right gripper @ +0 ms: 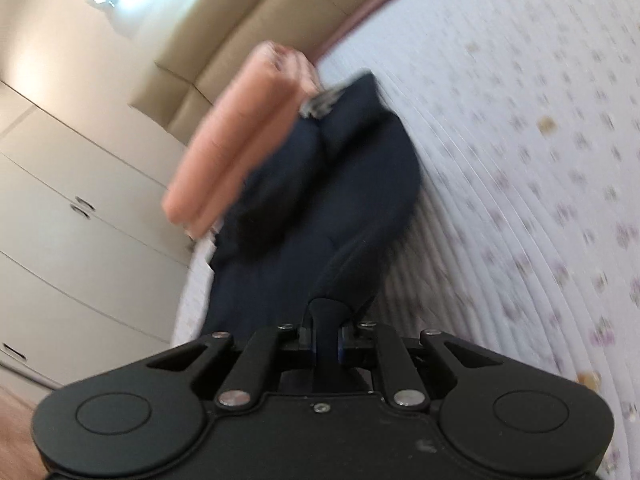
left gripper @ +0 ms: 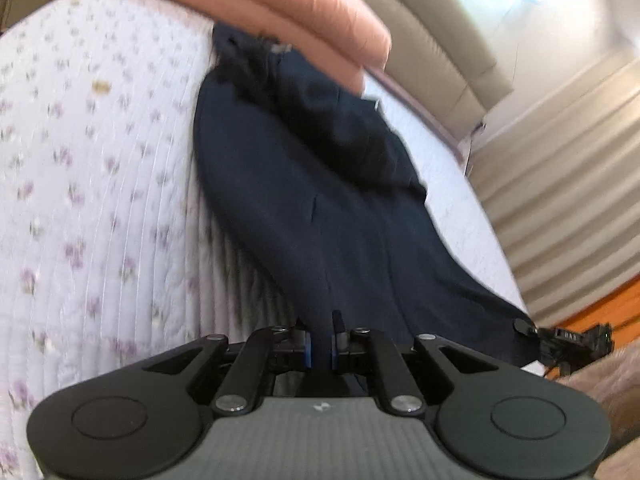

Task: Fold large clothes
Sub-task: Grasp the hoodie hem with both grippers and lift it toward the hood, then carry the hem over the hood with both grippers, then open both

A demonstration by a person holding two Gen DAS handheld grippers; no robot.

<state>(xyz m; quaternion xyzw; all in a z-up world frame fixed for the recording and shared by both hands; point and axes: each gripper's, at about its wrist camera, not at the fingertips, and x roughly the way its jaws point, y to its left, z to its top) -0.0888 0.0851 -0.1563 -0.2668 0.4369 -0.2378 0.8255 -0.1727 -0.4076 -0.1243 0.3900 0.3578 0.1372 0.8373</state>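
Note:
A large navy garment (left gripper: pixel 320 200) lies stretched along the floral bedspread (left gripper: pixel 100 160), its far end bunched near folded pink bedding (left gripper: pixel 288 4). My left gripper (left gripper: pixel 321 350) is shut on the garment's near edge. The other gripper (left gripper: pixel 560 338) shows at the garment's right corner in the left wrist view. In the right wrist view my right gripper (right gripper: pixel 329 346) is shut on a bunched fold of the navy garment (right gripper: pixel 320 184), which runs away toward the pink bedding (right gripper: pixel 236 136).
A beige padded headboard (left gripper: pixel 432 24) stands behind the bedding. The bed's edge (left gripper: pixel 480 200) drops to a striped valance and orange floor. White wardrobe doors (right gripper: pixel 72 216) stand beside the bed. The bedspread (right gripper: pixel 520 160) stretches to the right.

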